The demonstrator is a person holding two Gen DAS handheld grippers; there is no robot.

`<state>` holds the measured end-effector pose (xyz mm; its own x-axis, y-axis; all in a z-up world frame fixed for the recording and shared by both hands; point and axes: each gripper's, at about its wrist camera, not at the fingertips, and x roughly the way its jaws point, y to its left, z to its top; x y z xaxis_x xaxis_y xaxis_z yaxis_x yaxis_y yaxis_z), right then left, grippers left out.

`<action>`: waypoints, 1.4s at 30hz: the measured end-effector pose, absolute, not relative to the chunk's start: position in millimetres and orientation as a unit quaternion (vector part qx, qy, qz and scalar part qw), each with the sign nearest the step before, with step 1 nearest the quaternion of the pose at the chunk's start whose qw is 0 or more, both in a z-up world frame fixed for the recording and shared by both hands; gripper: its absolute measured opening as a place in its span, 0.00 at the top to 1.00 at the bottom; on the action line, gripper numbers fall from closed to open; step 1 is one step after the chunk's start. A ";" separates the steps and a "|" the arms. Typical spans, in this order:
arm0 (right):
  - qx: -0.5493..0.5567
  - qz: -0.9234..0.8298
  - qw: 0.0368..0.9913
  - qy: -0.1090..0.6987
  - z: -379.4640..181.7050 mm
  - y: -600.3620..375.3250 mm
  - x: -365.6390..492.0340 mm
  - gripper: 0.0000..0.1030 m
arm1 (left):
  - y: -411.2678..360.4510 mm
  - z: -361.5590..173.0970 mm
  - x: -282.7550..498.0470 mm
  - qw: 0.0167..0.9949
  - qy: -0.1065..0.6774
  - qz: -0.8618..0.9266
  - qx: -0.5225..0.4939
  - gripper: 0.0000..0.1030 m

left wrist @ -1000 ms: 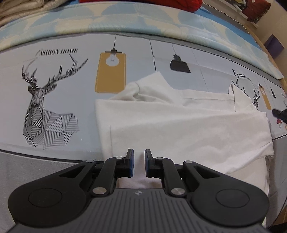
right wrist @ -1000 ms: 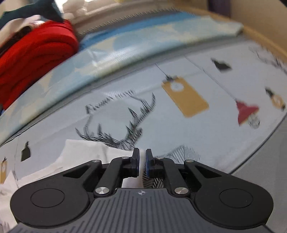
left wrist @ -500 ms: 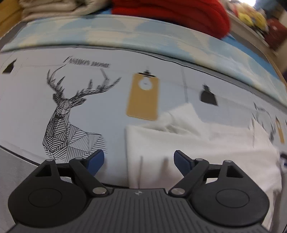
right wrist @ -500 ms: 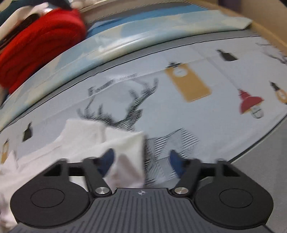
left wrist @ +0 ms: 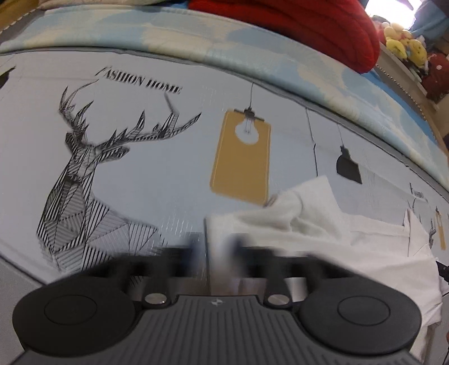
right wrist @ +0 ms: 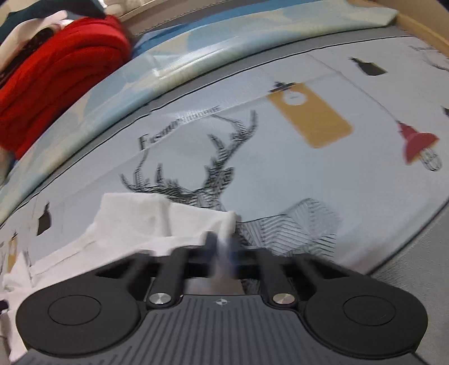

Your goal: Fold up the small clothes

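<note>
A small white garment (left wrist: 336, 241) lies partly folded on a printed bedsheet (left wrist: 140, 174). In the left wrist view my left gripper (left wrist: 214, 247) is blurred, its jaws closing on the garment's left edge. In the right wrist view the same white garment (right wrist: 134, 224) lies to the left, and my right gripper (right wrist: 223, 247) is blurred with its jaws pinched on the garment's right corner.
The sheet shows deer heads (left wrist: 84, 179), yellow lamp tags (left wrist: 241, 157) and a red lamp (right wrist: 418, 143). A light blue quilt (left wrist: 196, 42) runs along the back. A folded red blanket (right wrist: 56, 84) lies behind it, also in the left view (left wrist: 294, 25).
Both grippers opened wide half a second ago and have now closed on the garment's edges. The left gripper has shifted toward the garment's left edge, the right toward its right corner.
</note>
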<state>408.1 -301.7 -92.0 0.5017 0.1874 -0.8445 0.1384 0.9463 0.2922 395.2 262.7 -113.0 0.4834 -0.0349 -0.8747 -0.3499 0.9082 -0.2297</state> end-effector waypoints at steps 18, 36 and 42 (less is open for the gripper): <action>0.168 0.016 0.922 0.348 -39.4 -293.5 432.8 0.96 | 272.3 -51.7 421.9 0.907 0.377 0.116 -0.149 0.80; 0.036 0.042 0.860 0.507 -88.2 -268.7 414.4 0.52 | 211.8 -101.6 426.9 0.832 0.546 0.035 -0.089 0.66; 0.047 0.039 0.851 0.522 -93.1 -281.8 408.3 0.41 | 205.5 -110.9 416.7 0.826 0.555 0.021 -0.095 0.67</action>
